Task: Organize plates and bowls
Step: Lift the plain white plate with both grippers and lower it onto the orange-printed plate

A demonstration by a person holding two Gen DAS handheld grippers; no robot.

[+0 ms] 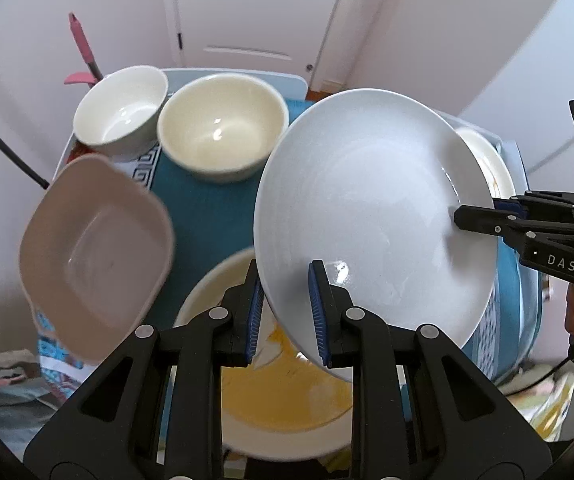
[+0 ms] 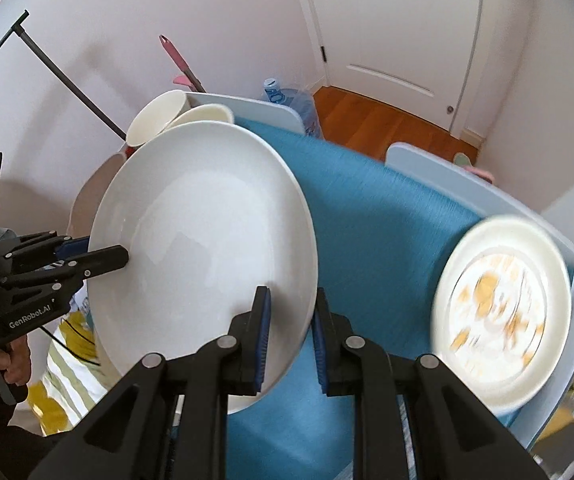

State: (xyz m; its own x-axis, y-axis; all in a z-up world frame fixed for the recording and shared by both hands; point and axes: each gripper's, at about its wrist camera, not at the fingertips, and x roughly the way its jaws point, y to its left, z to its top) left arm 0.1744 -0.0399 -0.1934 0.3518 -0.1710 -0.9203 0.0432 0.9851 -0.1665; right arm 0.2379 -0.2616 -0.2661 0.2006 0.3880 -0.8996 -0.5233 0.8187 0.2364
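Both grippers clamp the white plate [image 1: 371,208] (tilted, lifted off the surface [image 2: 367,216]): left gripper [image 1: 287,312] fingers pinch its near rim, right gripper [image 2: 291,340] fingers its right rim. Two bowls [image 1: 223,128] sit far left.

Soft, bright daylight; small glare spots on the glossy round white plate [image 1: 371,208]. The yellow-patterned cream plate [image 2: 503,320] is motion-blurred. Fisheye edges bend, with dark corners.
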